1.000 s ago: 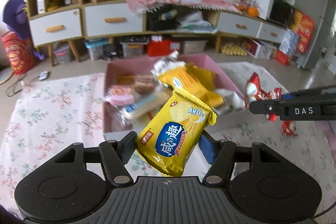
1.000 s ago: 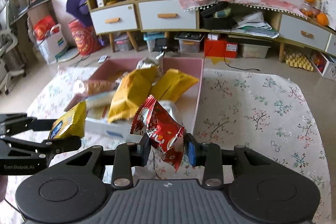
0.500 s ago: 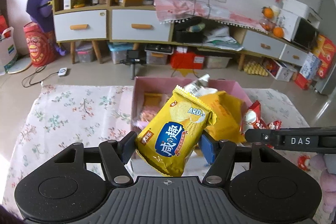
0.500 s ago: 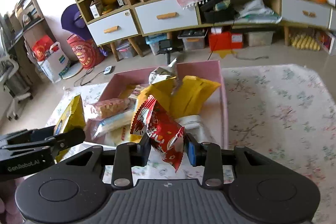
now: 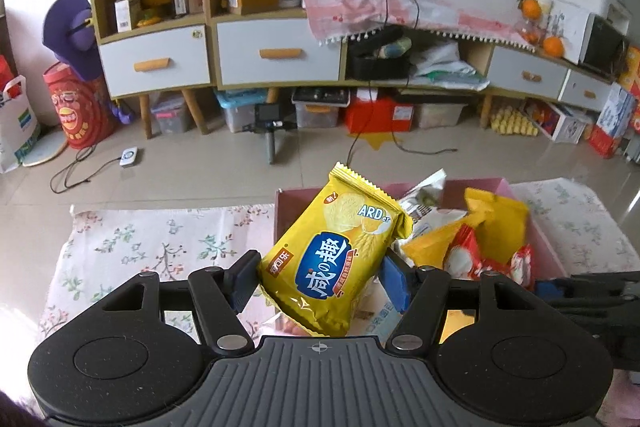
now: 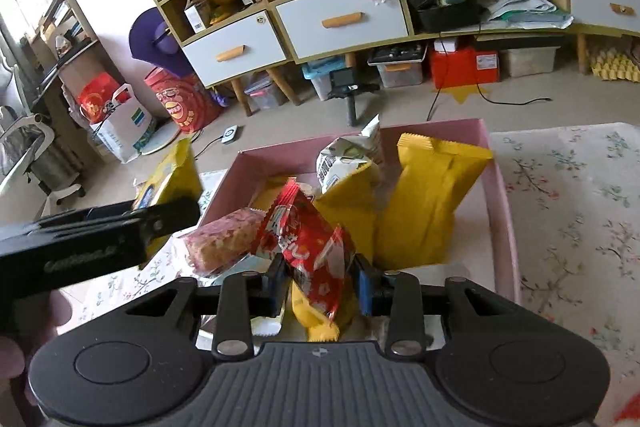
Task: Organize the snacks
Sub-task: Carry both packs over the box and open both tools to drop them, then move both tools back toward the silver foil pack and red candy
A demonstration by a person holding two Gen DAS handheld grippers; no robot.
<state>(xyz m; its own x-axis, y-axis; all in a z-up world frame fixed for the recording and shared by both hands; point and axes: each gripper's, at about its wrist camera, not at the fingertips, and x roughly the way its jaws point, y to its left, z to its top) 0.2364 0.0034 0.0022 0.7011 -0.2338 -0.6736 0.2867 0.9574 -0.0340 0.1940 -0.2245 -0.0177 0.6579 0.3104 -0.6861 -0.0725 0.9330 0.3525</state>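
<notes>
A floral-clothed tabletop (image 6: 568,187) is carrying a pink box (image 6: 498,187), and that box is already holding most of the snacks, so the sorting is looking well along, with the two packets in hand seeming to be what is left. Inside the box, two tall yellow bags (image 6: 428,203) are standing upright toward the far right, a silver-white pouch (image 6: 348,157) is poking up behind them, and a pink wafer packet (image 6: 222,245) is lying at the near left; whatever is sitting lower down is too hidden to name. The left gripper (image 5: 318,281) is clamping a yellow cracker packet (image 5: 332,259) by its lower half, holding it tilted in the air above the near left corner of the box. The right gripper (image 6: 320,285) is pinching a red snack packet (image 6: 310,251) in the same way, hanging it over the near middle of the box. Neither packet is resting in the box yet, so both are waiting to be lowered and let go, probably into the gaps at the near side.
</notes>
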